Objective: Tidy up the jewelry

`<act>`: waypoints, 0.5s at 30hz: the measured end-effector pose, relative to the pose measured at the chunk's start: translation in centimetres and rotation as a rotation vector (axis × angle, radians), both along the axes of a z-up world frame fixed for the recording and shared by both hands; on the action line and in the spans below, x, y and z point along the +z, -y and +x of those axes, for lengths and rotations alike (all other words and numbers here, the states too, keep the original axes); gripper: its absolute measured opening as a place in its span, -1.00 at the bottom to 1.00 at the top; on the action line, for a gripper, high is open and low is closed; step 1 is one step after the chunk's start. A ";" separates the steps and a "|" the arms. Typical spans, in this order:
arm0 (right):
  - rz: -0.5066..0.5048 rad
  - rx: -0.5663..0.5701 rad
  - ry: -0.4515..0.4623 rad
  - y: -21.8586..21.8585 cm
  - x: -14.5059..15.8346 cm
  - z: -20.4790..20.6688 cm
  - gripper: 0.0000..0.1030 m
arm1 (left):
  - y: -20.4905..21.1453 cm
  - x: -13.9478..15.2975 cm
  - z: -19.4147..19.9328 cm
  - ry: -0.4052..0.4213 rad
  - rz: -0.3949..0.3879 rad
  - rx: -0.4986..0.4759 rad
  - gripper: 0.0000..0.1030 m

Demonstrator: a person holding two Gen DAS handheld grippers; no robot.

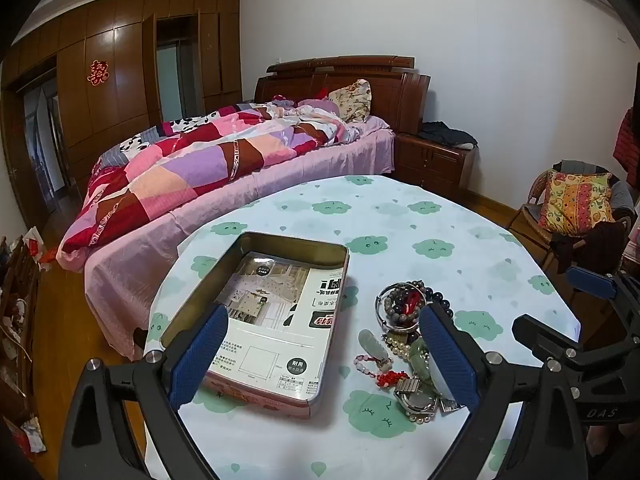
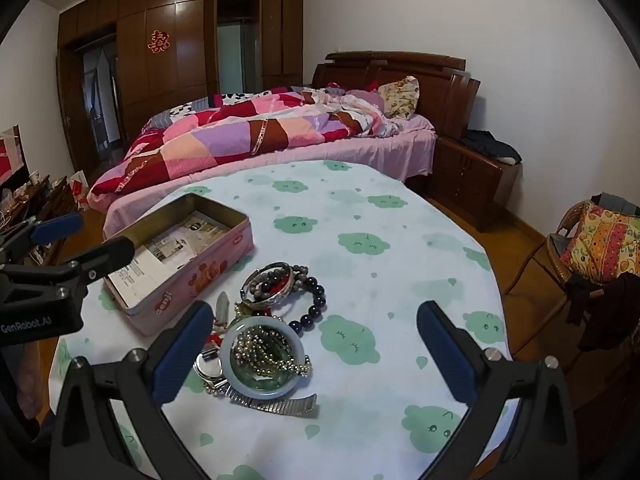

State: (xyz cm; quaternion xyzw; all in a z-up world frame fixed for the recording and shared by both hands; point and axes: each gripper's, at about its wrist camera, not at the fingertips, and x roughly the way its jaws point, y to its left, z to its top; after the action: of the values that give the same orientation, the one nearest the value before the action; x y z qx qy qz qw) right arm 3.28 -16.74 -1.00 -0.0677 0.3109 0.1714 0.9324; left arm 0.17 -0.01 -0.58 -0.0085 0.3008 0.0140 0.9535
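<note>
1. Where the cloud-print tablecloth [image 2: 360, 216] covers the round table, a jewelry pile [image 2: 268, 320] lies in a heap just right of the open tin.
2. Pile contents: pale green jade bangle [image 2: 240, 384] with a gold bead chain [image 2: 260, 350] bunched inside it, silver metal bangle [image 2: 276, 294], dark round-bead bracelet [image 2: 316, 306], and a silver wristwatch with expansion band [image 2: 280, 402] partly under the jade bangle.
3. Left view adds a white pearl strand [image 1: 396, 346], a red knotted charm [image 1: 390, 378] and a pale oblong pendant [image 1: 370, 340] on the tin side of the pile.
4. Pink rectangular metal tin [image 2: 192, 280], lid off, sits touching the cloth beside the pile; only a printed paper sheet [image 1: 280, 320] lies inside, no jewelry.
5. Left gripper [image 1: 324, 360]: fingers spread wide, holding nothing, hovering over the tin's near-right corner and the pile's left edge.
6. Right gripper [image 2: 316, 356]: fingers spread wide, holding nothing, with the jade bangle just inside its left finger [image 2: 180, 352].
7. Beyond the table: bed with pink patchwork quilt [image 1: 192, 168], wooden wardrobe wall [image 2: 176, 52], wicker chair with patterned cushion [image 2: 596, 240].
</note>
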 end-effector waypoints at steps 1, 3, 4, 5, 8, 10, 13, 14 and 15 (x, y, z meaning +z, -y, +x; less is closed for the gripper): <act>0.000 0.000 0.000 0.0 0.0 0.0 1.00 | 0.0 0.0 0.0 0.000 0.000 0.000 0.88; 0.001 0.001 -0.001 0.0 0.0 0.0 1.00 | 0.0 0.0 0.0 0.000 0.000 0.000 0.88; 0.002 0.000 -0.005 0.0 0.0 0.0 1.00 | 0.0 0.0 0.0 0.000 0.000 0.000 0.87; 0.001 0.000 -0.004 0.0 0.0 0.0 1.00 | 0.0 0.0 0.0 0.000 0.001 0.000 0.88; 0.001 0.001 -0.005 0.0 0.0 0.0 1.00 | 0.0 0.0 0.0 -0.002 0.001 0.001 0.88; 0.000 0.000 -0.005 0.0 -0.1 0.1 1.00 | -0.1 -0.1 0.0 -0.001 -0.001 0.001 0.88; 0.000 0.001 -0.003 -0.1 0.0 -0.1 1.00 | -0.1 0.0 0.0 -0.001 0.001 0.001 0.88; 0.000 0.001 -0.004 -0.1 0.0 -0.1 1.00 | -0.1 -0.1 0.0 -0.001 0.000 0.001 0.88; 0.000 0.000 -0.004 -0.1 -0.1 -0.1 1.00 | -0.1 -0.1 0.0 -0.001 0.000 0.000 0.88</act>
State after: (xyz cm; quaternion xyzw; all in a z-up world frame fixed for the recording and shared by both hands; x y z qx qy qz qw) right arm 3.22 -16.65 -1.06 -0.0674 0.3127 0.1717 0.9318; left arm 0.18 0.07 -0.65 -0.0087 0.3014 0.0140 0.9534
